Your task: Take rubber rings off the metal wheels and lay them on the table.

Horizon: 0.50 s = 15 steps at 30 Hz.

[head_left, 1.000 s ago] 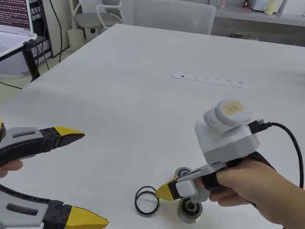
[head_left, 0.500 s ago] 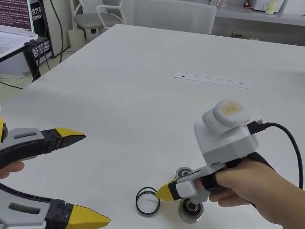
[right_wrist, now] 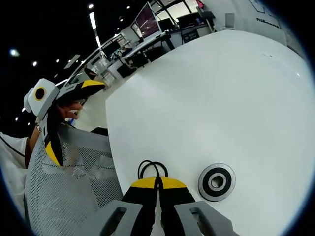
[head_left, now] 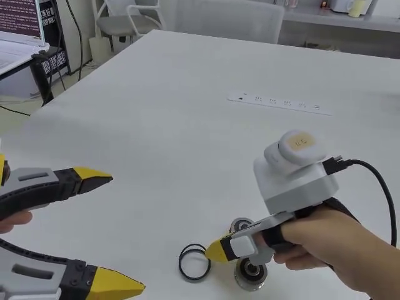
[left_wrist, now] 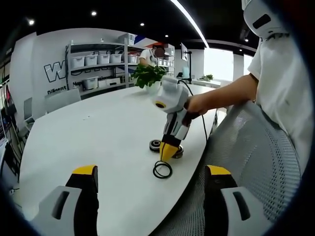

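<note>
Two thin black rubber rings lie overlapped on the white table near its front edge. My right gripper is shut, its yellow tip at the rings' right edge; in the right gripper view the rings loop out just past the closed jaws. Whether a ring is pinched is hidden. Two metal wheels sit by that gripper: one behind it, one in front. My left gripper hovers wide open at the lower left, holding nothing, facing the rings.
A white power strip lies across the middle of the table. Chairs and a desk with a monitor stand beyond the far left corner. A mesh chair sits at the table's near edge beside the person.
</note>
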### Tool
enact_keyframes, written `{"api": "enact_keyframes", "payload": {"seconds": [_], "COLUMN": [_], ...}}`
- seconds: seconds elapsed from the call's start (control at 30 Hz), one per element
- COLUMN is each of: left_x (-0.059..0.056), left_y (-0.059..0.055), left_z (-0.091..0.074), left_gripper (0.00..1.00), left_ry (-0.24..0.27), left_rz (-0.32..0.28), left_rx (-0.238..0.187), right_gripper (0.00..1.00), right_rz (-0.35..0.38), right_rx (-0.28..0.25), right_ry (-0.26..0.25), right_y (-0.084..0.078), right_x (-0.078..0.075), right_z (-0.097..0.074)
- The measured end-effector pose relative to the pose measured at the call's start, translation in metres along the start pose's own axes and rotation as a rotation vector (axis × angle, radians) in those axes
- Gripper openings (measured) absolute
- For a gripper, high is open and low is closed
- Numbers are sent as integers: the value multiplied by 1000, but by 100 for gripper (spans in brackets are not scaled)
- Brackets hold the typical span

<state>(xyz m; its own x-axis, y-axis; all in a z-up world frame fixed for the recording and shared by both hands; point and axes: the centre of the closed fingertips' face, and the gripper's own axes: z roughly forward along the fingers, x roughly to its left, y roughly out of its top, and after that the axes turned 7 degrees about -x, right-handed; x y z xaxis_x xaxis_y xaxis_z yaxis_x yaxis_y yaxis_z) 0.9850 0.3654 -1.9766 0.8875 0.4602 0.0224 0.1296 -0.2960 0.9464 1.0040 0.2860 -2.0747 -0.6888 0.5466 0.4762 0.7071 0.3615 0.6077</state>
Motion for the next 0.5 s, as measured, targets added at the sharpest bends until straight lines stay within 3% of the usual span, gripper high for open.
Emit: {"api": "enact_keyframes", "payload": {"seconds": [0.5], "left_x": [1], "left_y": [0], "left_z": [0], "left_gripper": [87], "left_ry": [1], "left_rz": [-1], "left_rx": [-4], "right_gripper": [0], "right_rz": [-2], "right_rx": [-5], "right_ry": [-18], "right_y": [3], "right_x": [-4], "right_z": [2]}}
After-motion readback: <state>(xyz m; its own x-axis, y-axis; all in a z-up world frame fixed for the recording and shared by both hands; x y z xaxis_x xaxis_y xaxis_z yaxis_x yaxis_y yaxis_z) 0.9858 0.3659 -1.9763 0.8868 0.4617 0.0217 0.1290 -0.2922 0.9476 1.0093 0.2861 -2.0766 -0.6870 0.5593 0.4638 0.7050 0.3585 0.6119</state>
